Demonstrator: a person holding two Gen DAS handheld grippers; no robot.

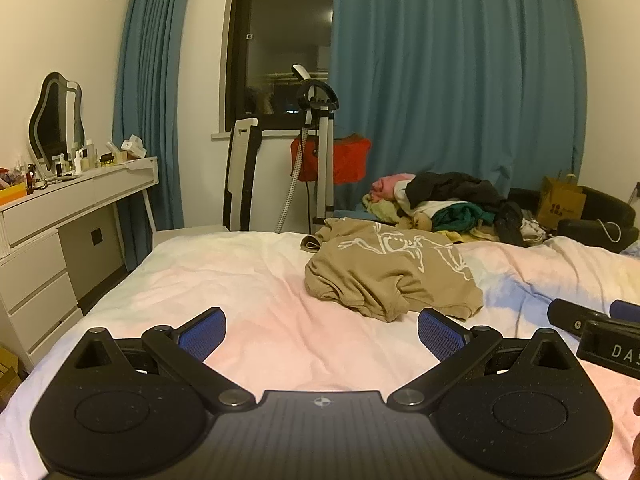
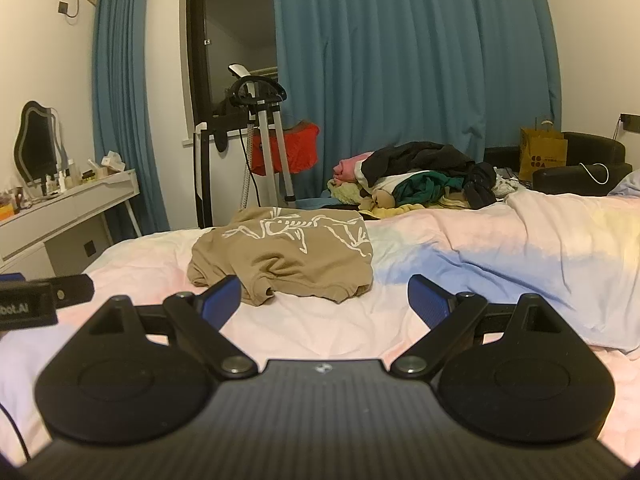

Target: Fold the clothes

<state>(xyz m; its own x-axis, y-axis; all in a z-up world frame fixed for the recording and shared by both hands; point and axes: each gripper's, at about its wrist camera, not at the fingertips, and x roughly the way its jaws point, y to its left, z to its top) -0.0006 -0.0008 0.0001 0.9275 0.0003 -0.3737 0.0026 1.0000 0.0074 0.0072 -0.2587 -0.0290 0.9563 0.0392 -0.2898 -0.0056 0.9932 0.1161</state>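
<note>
The tan shirt (image 1: 390,272) lies crumpled mid-bed (image 1: 240,280), in front of the clothes pile (image 1: 444,200). Both hand-held grippers, left (image 1: 322,330) and right (image 2: 324,300), hover short of the shirt, fingers spread, empty. Folding looks unstarted; next, each should pinch a hem corner and spread it flat.

The small bottles and jars on the white dressing table (image 1: 72,160) were too small to identify. The brown paper bag (image 2: 542,154) carried an unreadable print. The right gripper (image 1: 600,330) was cut off by the left view's edge.
</note>
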